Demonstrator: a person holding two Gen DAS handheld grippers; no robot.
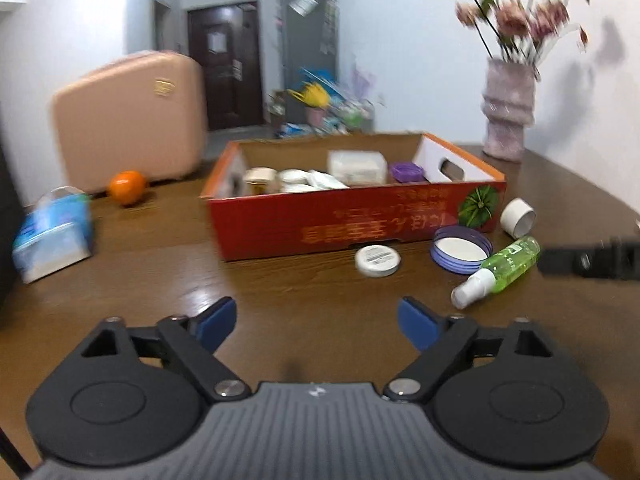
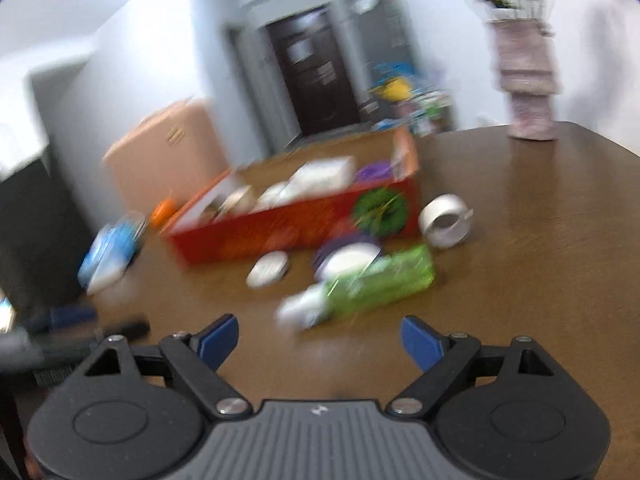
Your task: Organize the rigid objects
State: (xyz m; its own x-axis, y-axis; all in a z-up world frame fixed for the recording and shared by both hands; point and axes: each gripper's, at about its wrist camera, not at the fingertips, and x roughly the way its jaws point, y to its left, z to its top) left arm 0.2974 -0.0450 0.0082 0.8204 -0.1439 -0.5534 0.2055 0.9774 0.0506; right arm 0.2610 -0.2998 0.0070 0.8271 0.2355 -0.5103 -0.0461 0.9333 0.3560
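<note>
Right wrist view: my right gripper (image 2: 320,338), jaws spread and empty, has the green spray bottle (image 2: 376,284) just ahead, centre frame, long axis crosswise; left gripper (image 1: 316,320) likewise released, farther off.

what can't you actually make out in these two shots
- Red box lettering: left wrist view, upside down and blurred, unreadable.
- Items in the box's near part: left wrist view, hidden behind its front wall.
- Small white tin label: too small to read.
- Green spray bottle: right wrist view, motion blur smears its label.
- Flowers: cut off by the top edge.
</note>
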